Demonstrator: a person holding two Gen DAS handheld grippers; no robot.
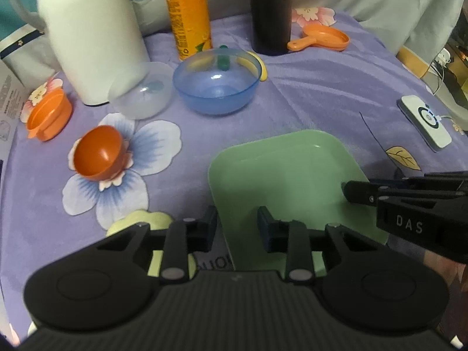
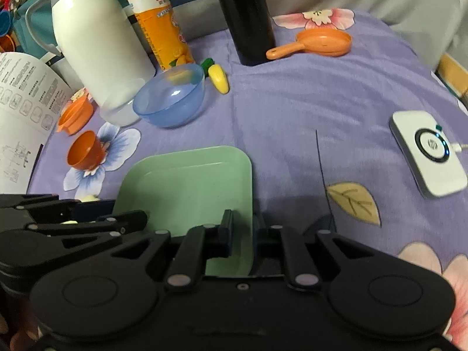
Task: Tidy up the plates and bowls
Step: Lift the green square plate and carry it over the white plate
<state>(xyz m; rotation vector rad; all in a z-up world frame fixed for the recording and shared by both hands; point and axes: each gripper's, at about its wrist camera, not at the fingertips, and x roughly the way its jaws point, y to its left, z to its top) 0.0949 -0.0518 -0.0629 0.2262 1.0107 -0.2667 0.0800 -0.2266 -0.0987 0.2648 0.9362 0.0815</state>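
A pale green square plate [image 1: 286,175] [image 2: 190,184] lies on the purple flowered cloth between both grippers. My left gripper [image 1: 236,223] [image 2: 137,216] straddles the plate's left rim. One finger is outside the edge, the other over the plate floor, and green shows between them. My right gripper [image 2: 242,231] [image 1: 346,190] is shut on the plate's right rim, which fills the narrow gap between its fingers. Farther back sit a blue bowl [image 1: 216,84] [image 2: 171,99], a clear bowl [image 1: 143,93] tipped against the flask, and an orange cup [image 1: 99,153] [image 2: 84,150] on its side.
A white flask [image 1: 90,29], an orange bottle [image 1: 188,14] and a black bottle [image 1: 270,11] stand along the back. An orange toy pot [image 1: 49,115], an orange toy pan [image 1: 324,39] and a toy corn [image 2: 219,77] lie around. At the right is a white charger pad [image 2: 430,152]; at the left, a booklet [image 2: 20,111].
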